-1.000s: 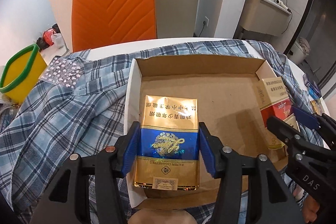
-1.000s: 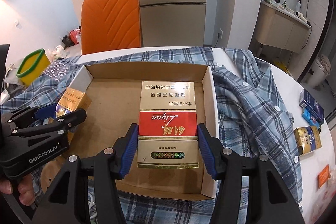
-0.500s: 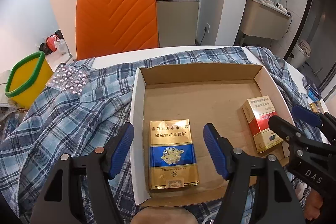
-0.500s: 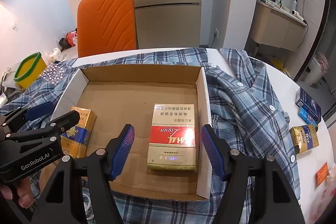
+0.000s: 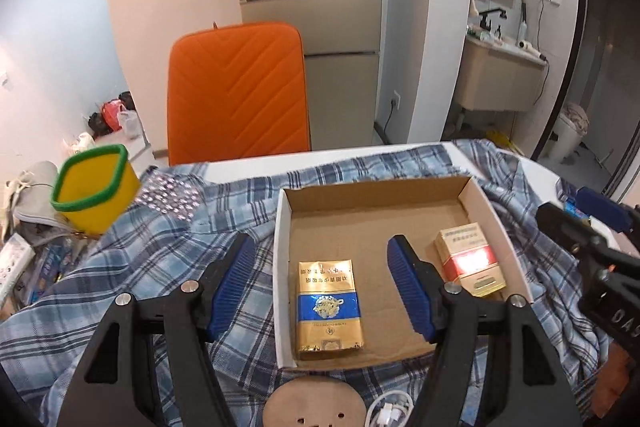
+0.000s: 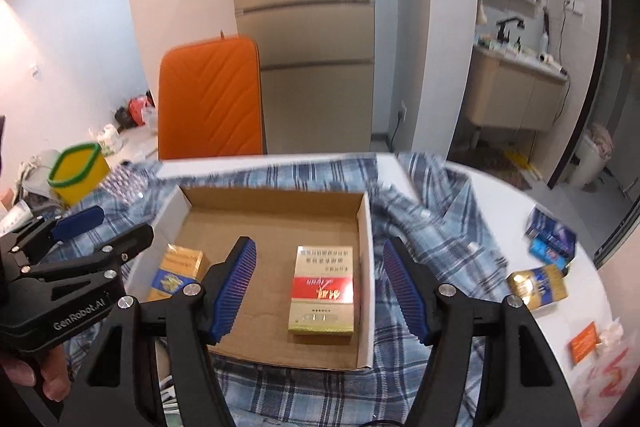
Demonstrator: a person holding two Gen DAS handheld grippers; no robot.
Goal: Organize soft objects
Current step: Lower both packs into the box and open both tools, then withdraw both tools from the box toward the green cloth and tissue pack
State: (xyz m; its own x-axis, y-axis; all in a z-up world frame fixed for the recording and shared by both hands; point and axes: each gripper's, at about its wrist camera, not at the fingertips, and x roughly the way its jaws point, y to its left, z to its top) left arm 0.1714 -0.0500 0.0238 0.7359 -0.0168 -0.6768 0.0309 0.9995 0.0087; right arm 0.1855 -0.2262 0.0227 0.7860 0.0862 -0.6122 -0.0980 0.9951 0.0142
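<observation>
Both pairs of tongs hang above the cardboard box (image 5: pixel 496 223) right now, and both are released, nothing between the blue pads. The left tongs (image 5: pixel 320 287) stand spread over the gold-and-blue pack (image 5: pixel 329 311), which lies flat on the box floor against the left wall (pads well clear of it on either side). The right tongs (image 6: pixel 318 287) have just been opening too; their pads straddle the red-and-gold pack (image 6: pixel 322 293) without touching it, and that pack lies flat near the right wall. So two packs sit side by side in the box, well apart, a strip of bare cardboard between them. The box itself rests on a blue plaid shirt (image 5: pixel 120 267) spread over the white counter (image 6: pixel 500 195). Off to the right on the counter, more packs wait: a gold-and-blue one (image 6: pixel 538 285) and some dark blue ones (image 6: pixel 550 239) just beyond it. An orange chair (image 5: pixel 238 95) stands behind the counter, a yellow bin with a green rim (image 5: pixel 94 187) to the left.
</observation>
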